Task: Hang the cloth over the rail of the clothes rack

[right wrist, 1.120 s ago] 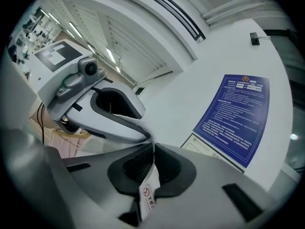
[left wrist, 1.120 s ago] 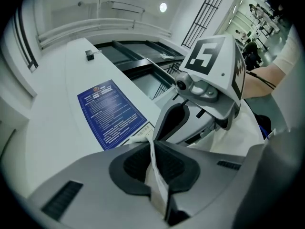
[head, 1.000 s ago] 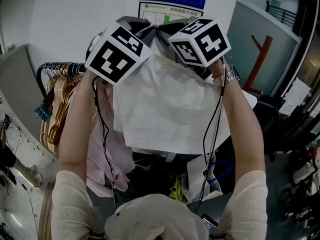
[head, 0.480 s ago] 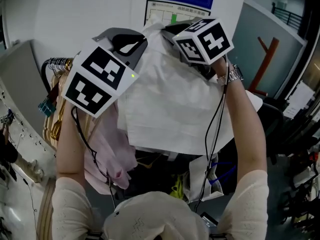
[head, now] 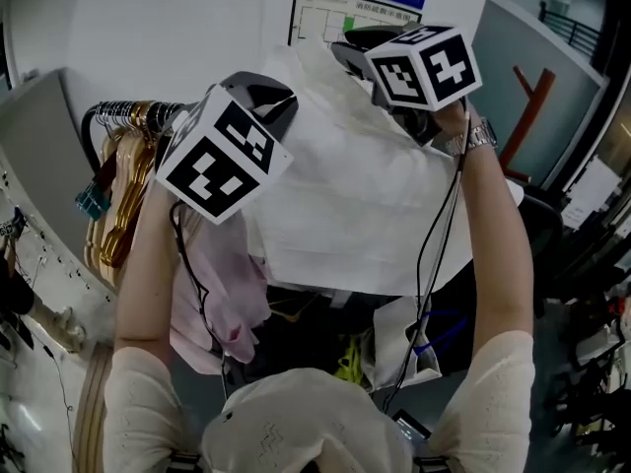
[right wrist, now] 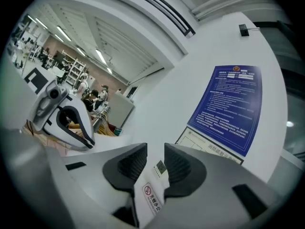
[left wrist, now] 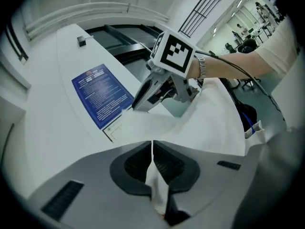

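Observation:
A white cloth [head: 355,205] hangs spread in front of me, held high against the white wall. My left gripper [left wrist: 152,149] is shut on a fold of its top edge, and in the head view this gripper [head: 274,87] sits at the cloth's upper left. My right gripper [right wrist: 156,156] is at the cloth's upper right corner [head: 357,49]. Its jaws are opening, with a clear gap between the pads through which only the wall shows. The rack's rail [head: 118,116] runs to the left, below the left gripper.
Gold hangers [head: 123,195] crowd the rail at the left. A pink garment [head: 222,284] hangs beside them, under the cloth's left edge. A blue poster [right wrist: 231,106] is on the wall behind. Dark clutter and a bag [head: 404,348] lie below the cloth.
Both grippers and the cloth have drifted up and to the right. The left gripper first swung down and left, then came back toward the cloth.

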### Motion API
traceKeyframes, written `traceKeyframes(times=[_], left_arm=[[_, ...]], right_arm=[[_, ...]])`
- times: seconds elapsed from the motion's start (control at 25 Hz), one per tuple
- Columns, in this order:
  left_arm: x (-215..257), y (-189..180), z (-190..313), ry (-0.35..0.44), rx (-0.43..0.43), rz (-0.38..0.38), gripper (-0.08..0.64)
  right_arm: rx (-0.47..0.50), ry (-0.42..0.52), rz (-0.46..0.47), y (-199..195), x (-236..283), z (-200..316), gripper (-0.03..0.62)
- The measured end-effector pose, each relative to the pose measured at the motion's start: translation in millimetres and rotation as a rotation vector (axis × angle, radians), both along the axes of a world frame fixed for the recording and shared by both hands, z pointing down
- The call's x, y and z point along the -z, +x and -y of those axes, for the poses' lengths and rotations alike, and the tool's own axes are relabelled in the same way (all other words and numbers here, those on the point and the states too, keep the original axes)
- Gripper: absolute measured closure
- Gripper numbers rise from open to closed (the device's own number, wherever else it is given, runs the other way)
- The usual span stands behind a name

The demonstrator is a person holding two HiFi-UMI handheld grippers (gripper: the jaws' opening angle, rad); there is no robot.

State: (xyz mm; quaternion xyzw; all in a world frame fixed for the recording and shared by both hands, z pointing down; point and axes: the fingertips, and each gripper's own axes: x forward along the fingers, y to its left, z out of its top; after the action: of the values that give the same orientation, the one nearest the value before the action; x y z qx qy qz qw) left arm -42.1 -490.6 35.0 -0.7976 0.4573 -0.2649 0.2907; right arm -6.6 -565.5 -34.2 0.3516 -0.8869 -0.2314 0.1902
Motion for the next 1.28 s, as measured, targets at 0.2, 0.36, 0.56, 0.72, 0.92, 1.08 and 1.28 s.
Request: traceKeyframes(times=[0.2,0.36,0.56,0.72,0.92,1.08,1.28], left_arm=[[1.3,-4.8,7.7,-0.017,0.004,-0.072,0.538],[0.9,-4.5,12.6,-0.037,0.011,-0.054,0.538],[8.2,-6.5,3.8,0.018,0.005,-0.074,0.538],[28.1,-18.2,-14.3,0.081,-0.024,-0.222,0.538],[-6.1,-31.8,-54.4,0.087,-0.077,-0.423,0.538],[-57.5,-56.1,-48.7,0.045,0.013,-0.532,0.538],[-84.5,-51.9,-45.0,-0.034,0.005,-0.557,0.529]], right_arm=[[-0.084,0.103,0.080,22.3,28.6,-3.2,0.492],[-0.125,0.152,0.169,46.9,55.4,-28.8,0.492],[-0.070,0.137,0.250,66.3,67.3,-93.9,0.492],[-0.010,0.134,0.317,72.2,56.0,-144.1,0.493],[0.042,0.108,0.333,86.4,-14.8,-166.8,0.492],[-0.015,0.062,0.351,119.4,-77.1,-173.0,0.492],[-0.088,0.000,0.355,156.5,-112.5,-190.8,0.492]])
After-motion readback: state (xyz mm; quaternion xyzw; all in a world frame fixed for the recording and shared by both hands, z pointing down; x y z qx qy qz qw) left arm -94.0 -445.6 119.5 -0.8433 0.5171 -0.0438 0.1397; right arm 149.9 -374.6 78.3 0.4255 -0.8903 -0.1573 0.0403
